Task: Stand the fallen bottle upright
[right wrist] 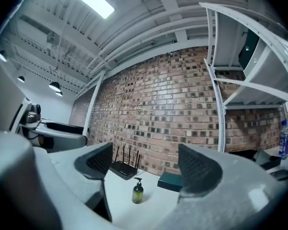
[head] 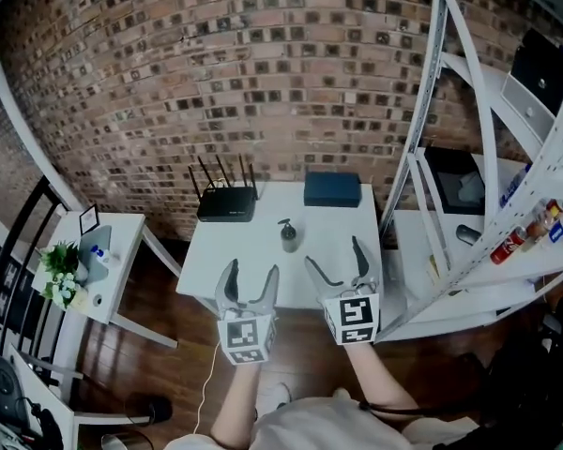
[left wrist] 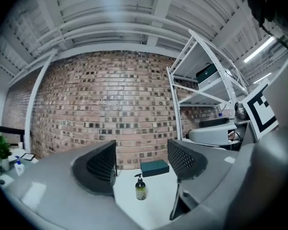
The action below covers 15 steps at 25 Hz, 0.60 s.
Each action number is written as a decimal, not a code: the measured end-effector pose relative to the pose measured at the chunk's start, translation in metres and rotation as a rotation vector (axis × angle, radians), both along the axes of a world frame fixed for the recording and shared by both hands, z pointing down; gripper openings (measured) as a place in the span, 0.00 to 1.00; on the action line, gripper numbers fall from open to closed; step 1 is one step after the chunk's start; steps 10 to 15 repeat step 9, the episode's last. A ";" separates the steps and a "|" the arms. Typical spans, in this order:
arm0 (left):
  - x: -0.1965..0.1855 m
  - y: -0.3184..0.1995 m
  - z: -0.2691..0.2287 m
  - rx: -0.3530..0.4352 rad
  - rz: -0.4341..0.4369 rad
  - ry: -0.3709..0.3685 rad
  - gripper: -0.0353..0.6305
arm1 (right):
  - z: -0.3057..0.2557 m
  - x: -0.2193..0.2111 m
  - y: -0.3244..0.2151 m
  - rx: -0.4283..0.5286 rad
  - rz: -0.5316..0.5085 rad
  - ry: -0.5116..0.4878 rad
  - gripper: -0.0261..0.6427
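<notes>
A small green pump bottle stands upright near the middle of the white table. It shows again, free and upright, as the bottle in the left gripper view and the bottle in the right gripper view. My left gripper hovers over the table's near edge, jaws apart and empty. My right gripper is beside it, wide open with nothing between its jaws. Both sit well short of the bottle. In their own views, the left gripper and right gripper frame it from a distance.
A black router with antennas and a dark blue box sit at the table's back by the brick wall. A white shelf rack stands to the right. A small side table with a plant is on the left.
</notes>
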State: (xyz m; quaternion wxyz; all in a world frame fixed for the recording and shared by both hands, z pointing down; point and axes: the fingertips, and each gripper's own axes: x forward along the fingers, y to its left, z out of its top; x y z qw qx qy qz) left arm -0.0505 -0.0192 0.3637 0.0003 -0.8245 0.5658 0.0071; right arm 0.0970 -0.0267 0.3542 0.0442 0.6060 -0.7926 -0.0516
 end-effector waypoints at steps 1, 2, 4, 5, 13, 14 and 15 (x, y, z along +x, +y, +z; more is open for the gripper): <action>0.005 0.002 -0.002 -0.001 -0.009 0.007 0.57 | 0.001 0.004 0.001 -0.009 -0.007 -0.005 0.66; 0.011 0.003 -0.002 -0.004 -0.009 0.009 0.57 | 0.004 0.009 0.003 -0.019 -0.012 -0.013 0.66; 0.027 0.009 0.002 -0.007 0.001 -0.004 0.57 | 0.010 0.021 0.007 -0.033 -0.016 -0.024 0.65; 0.033 0.013 0.003 -0.009 0.000 -0.012 0.57 | 0.013 0.026 0.009 -0.036 -0.019 -0.026 0.64; 0.044 0.020 0.004 -0.021 -0.031 -0.032 0.57 | 0.028 0.037 0.012 -0.057 -0.037 -0.030 0.64; 0.044 0.020 0.004 -0.021 -0.031 -0.032 0.57 | 0.028 0.037 0.012 -0.057 -0.037 -0.030 0.64; 0.044 0.020 0.004 -0.021 -0.031 -0.032 0.57 | 0.028 0.037 0.012 -0.057 -0.037 -0.030 0.64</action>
